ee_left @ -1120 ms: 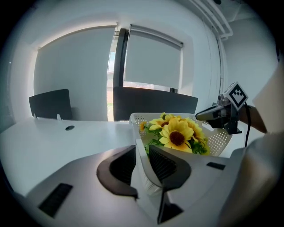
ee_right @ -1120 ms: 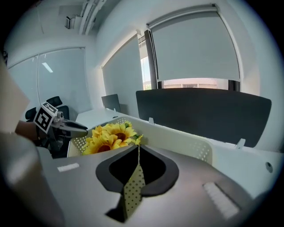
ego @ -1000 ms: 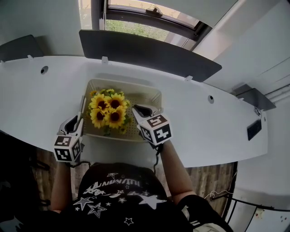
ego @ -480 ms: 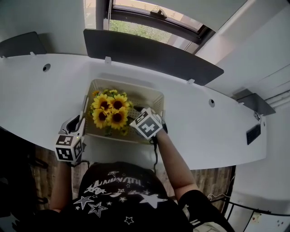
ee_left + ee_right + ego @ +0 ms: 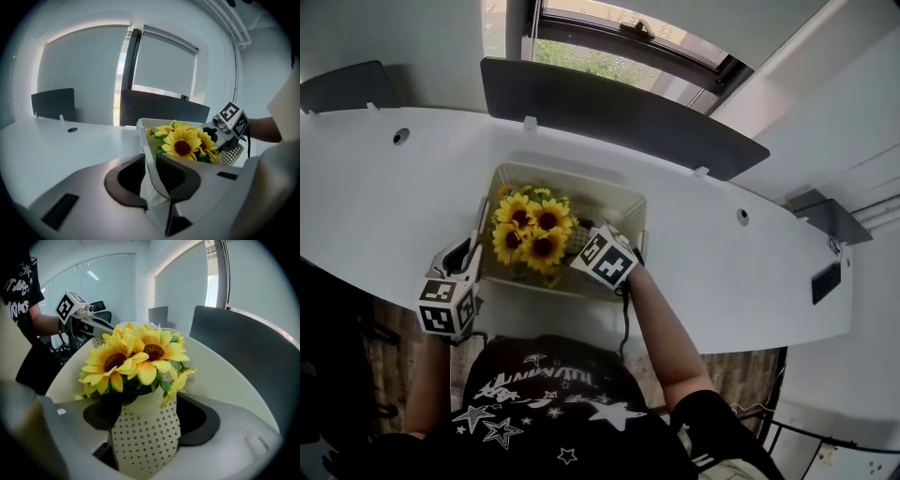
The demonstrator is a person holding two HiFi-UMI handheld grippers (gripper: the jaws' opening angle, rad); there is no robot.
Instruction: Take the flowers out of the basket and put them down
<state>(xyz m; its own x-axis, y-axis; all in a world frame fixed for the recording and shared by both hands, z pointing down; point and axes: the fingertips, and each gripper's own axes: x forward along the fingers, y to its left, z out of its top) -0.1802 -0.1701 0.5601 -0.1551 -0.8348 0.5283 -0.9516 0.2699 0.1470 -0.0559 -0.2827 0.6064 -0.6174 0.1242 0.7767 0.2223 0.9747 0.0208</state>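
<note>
A white table (image 5: 394, 206) carries one perforated basket (image 5: 605, 214).

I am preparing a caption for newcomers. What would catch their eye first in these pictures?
The bright yellow sunflowers stand out first, bunched in the left half of a cream perforated basket on the white table. Next come the two grippers: the left gripper clamps the basket's left wall, while the right gripper, jaws just opening, has another perforated wall between them.
</note>
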